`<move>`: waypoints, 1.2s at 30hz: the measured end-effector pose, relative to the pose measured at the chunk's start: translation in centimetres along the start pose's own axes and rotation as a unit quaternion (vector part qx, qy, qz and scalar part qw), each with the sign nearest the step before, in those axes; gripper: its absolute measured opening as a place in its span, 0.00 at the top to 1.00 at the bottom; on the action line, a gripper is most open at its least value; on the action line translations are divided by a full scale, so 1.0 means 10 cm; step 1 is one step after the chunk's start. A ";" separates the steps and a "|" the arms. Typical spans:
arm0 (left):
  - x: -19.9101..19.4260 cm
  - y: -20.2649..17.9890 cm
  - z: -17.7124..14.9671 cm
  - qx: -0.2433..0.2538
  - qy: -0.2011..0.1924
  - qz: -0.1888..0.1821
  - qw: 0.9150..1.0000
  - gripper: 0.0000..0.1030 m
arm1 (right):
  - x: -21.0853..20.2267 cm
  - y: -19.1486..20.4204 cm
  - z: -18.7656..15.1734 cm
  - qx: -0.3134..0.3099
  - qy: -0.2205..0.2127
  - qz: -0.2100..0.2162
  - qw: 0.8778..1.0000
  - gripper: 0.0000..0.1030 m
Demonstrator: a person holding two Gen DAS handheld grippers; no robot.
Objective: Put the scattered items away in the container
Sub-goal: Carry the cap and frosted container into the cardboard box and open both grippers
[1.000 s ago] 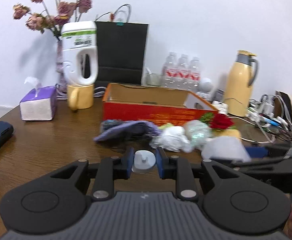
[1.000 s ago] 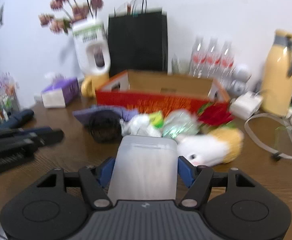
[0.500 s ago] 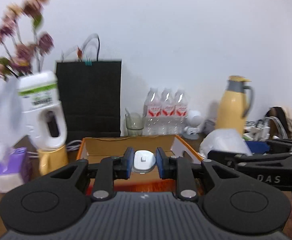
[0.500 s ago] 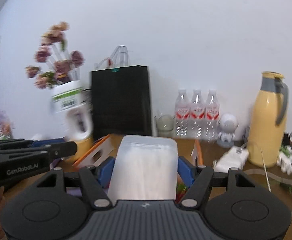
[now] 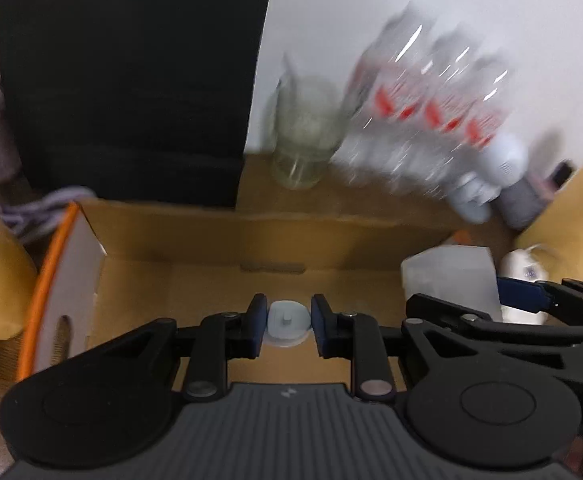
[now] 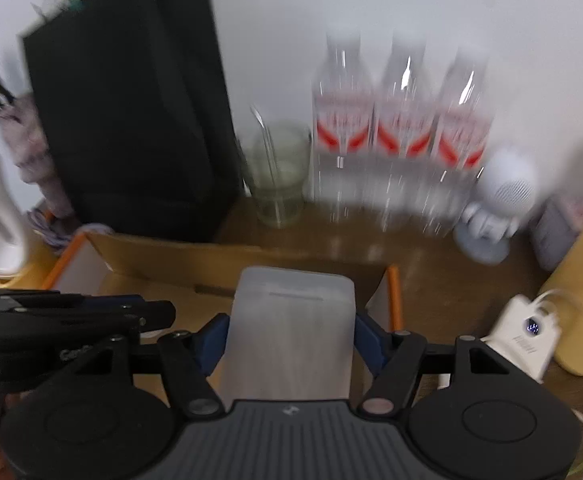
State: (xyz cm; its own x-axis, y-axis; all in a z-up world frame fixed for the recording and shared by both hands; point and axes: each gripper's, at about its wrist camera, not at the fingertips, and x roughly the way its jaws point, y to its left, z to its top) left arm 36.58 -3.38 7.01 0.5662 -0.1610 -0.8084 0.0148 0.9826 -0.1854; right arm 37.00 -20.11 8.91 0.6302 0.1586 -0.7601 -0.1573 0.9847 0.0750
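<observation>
My left gripper (image 5: 288, 326) has its jaws clenched on a small pale grey plastic plug-shaped piece (image 5: 286, 320), and I am holding it over the open brown cardboard box with the orange outer rim (image 5: 139, 276), above the box's bare floor near its middle. My right gripper (image 6: 289, 338) has its jaws gripping a frosted translucent rectangular plastic case (image 6: 289, 332) by its two long sides; that case hangs over the right end of the same box, just inside the right wall. In the left wrist view the right gripper and its case show at the right side, near the box's far right corner.

Behind the box, along the back edge of the counter (image 6: 443, 280), I see a black paper bag (image 6: 131, 112), a clear drinking glass (image 6: 279, 180), three clear water bottles with red labels (image 6: 403, 136) and a small white round-headed figurine (image 6: 495, 208), all blurred. A white power adapter with a cable (image 6: 525, 336) lies on the counter to the right of the box.
</observation>
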 end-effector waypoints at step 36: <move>-0.91 0.17 0.03 0.051 0.018 0.078 0.995 0.00 | -0.84 -0.01 -0.01 0.033 0.029 -0.030 0.999 0.17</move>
State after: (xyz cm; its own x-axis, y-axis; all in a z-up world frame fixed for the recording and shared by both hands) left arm 31.64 -0.16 14.23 0.5381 -0.0066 -0.8428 0.0128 0.9999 0.0003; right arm 31.66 -21.54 15.25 0.5915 0.0969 -0.8005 -0.0692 0.9952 0.0694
